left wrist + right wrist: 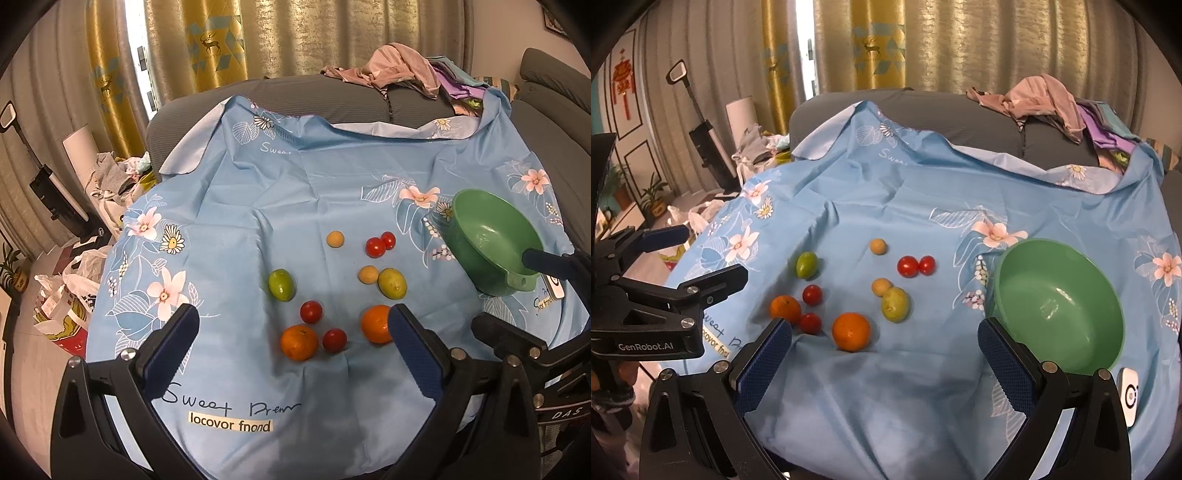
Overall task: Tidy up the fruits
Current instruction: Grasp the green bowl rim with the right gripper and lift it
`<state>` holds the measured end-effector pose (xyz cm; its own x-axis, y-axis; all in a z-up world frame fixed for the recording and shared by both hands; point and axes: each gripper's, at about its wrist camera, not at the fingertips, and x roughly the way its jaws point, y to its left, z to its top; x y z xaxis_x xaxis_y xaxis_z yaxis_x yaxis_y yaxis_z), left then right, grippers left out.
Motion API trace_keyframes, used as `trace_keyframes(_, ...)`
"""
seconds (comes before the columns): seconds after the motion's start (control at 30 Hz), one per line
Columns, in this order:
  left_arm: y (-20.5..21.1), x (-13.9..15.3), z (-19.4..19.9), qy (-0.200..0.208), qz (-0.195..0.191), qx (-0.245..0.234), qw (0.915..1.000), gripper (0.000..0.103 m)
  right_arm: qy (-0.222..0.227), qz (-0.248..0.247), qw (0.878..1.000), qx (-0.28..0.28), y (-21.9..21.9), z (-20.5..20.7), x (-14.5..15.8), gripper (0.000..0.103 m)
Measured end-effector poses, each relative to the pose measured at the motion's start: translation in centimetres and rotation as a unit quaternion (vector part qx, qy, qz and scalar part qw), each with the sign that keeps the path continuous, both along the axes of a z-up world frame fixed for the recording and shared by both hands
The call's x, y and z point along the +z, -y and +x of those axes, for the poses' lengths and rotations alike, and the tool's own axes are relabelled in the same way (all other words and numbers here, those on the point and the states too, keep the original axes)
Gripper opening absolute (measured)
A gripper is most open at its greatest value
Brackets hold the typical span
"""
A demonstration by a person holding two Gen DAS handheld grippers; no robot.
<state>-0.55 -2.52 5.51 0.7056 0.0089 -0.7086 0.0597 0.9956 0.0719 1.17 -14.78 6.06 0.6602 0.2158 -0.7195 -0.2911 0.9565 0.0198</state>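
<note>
Loose fruit lies on a blue floral cloth (pixel 295 184): two oranges (pixel 299 341) (pixel 850 331), two green fruits (pixel 282 284) (pixel 895 304), several red tomatoes (pixel 311 311) (pixel 916 266) and two small tan round fruits (pixel 335 238) (pixel 881 286). A green bowl (pixel 1060 302) (pixel 487 240) sits empty to the right of them. My left gripper (pixel 293 317) (pixel 713 253) hovers open over the near fruit and holds nothing. My right gripper (pixel 884 326) (pixel 504 291) is open beside the bowl, also with nothing in it. Its right finger hides part of the bowl's near rim.
The cloth covers a grey sofa (pixel 303 96) with a pile of clothes (pixel 402 70) at the back right. A small white device (pixel 1128 395) lies near the bowl. Bags and clutter (pixel 70 295) and an upright vacuum (pixel 705 140) stand on the floor at the left.
</note>
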Motion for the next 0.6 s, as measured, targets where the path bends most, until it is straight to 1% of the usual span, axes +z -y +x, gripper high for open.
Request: trace_keyframes(0.6,0.14,-0.38,0.05,-0.006,0.001,-0.006,1.0000,0.102,-0.002,-0.001,1.000,0.001,-0.16,0.03,-0.27,0.101)
